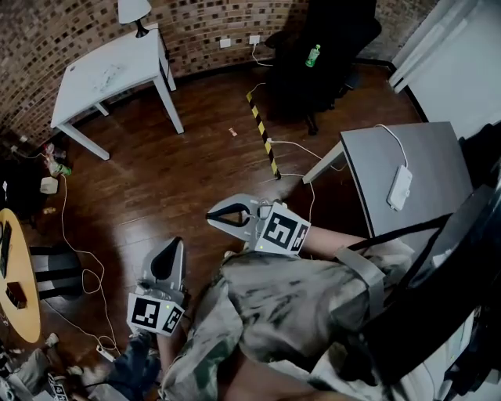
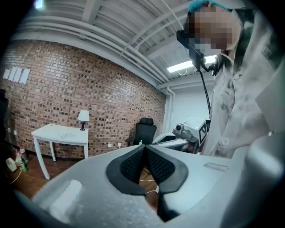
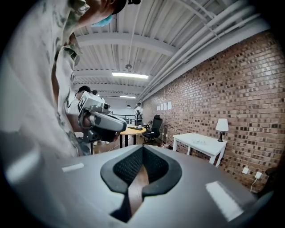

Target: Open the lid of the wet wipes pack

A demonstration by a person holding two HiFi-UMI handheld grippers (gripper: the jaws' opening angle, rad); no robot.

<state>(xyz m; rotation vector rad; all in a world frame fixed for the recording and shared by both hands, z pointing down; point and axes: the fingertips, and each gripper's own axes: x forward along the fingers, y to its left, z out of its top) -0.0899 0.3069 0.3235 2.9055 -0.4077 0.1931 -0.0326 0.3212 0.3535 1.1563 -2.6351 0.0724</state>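
Note:
No wet wipes pack shows in any view. In the head view my left gripper (image 1: 167, 252) is held low at the left over the dark wooden floor, close to the person's body. My right gripper (image 1: 215, 218) is higher, near the middle, and points left. In the left gripper view the jaws of the left gripper (image 2: 144, 150) meet at the tips with nothing between them. The right gripper (image 3: 142, 152) looks the same in its own view: tips together and empty. Both point out into the room, and each gripper view catches the other gripper at its side.
A grey table (image 1: 427, 157) at the right carries a white flat device with a cable (image 1: 399, 188). A white table (image 1: 109, 70) with a lamp (image 1: 133, 12) stands by the brick wall. A black chair (image 1: 321, 55), a round wooden table (image 1: 19, 286) and floor cables (image 1: 78, 266) are around.

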